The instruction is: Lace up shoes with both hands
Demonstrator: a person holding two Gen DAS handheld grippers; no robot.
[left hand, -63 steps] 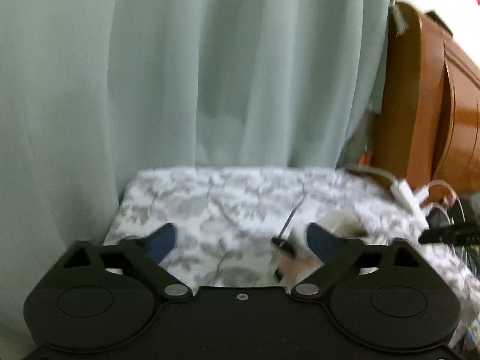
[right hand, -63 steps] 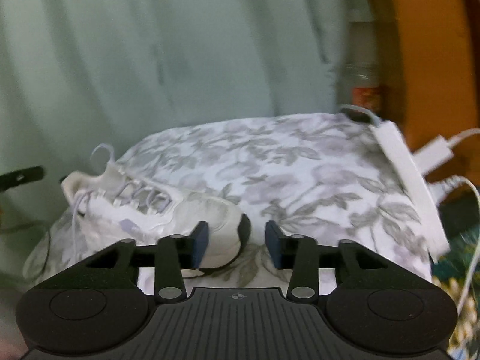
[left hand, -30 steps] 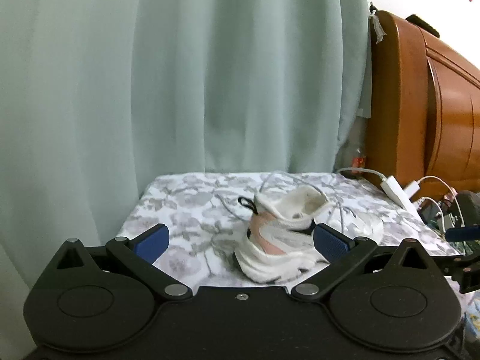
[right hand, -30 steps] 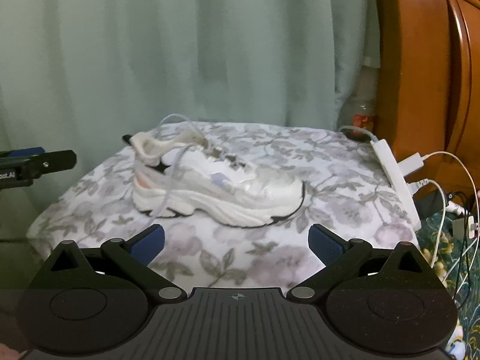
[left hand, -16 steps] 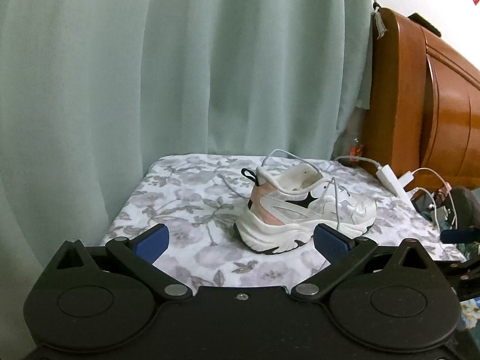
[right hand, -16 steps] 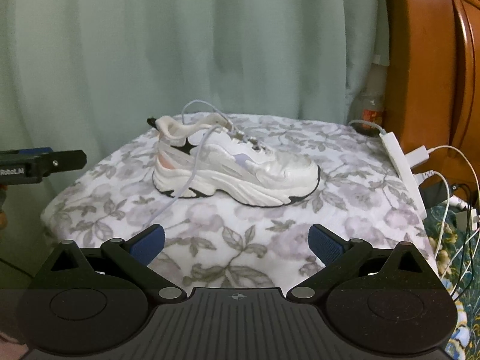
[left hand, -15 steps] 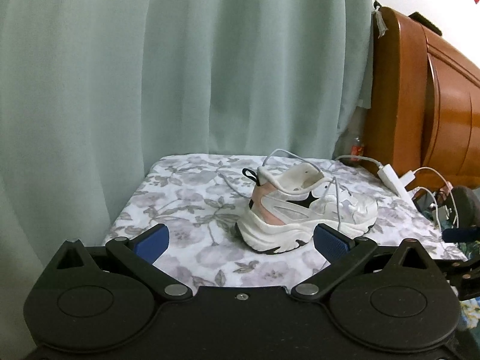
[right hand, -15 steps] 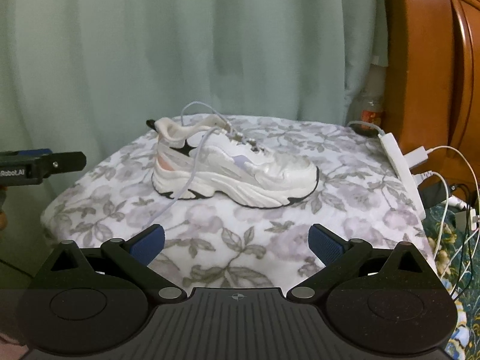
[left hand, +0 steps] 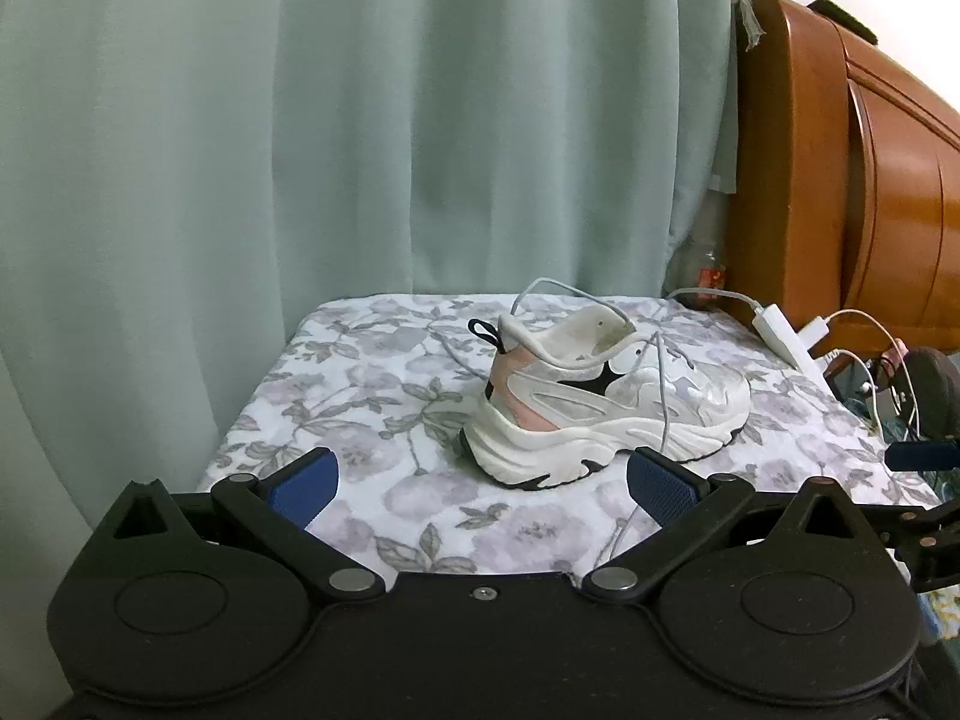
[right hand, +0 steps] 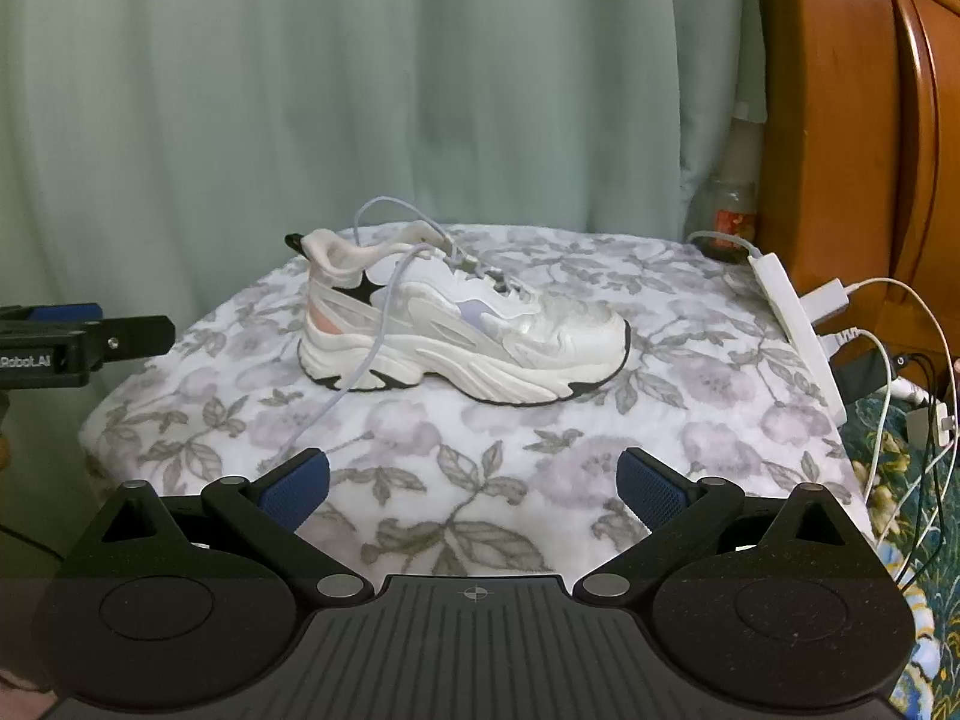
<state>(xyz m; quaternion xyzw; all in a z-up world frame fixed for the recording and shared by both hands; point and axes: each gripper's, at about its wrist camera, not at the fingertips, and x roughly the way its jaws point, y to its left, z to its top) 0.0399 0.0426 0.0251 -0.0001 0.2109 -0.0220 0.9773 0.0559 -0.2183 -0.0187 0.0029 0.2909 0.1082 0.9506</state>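
Left hand-held gripper (left hand: 480,489) and right hand-held gripper (right hand: 474,489) spread wide, empty, short of the bench's near edge. Beyond, white sneaker (right hand: 456,324) upright mid-bench (right hand: 600,468), lace (right hand: 354,384) trailing loose toward near left corner.

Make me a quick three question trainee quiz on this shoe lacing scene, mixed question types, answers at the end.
1. True or false: the left tool is shut on the lace.
2. The sneaker rests on: A) bare wood B) floral cloth C) carpet.
3. Fill in: seen from the right tool, the sneaker's toe points to the ____.

Key: 1 false, both tools are open and apart from it; 2 B; 3 right.
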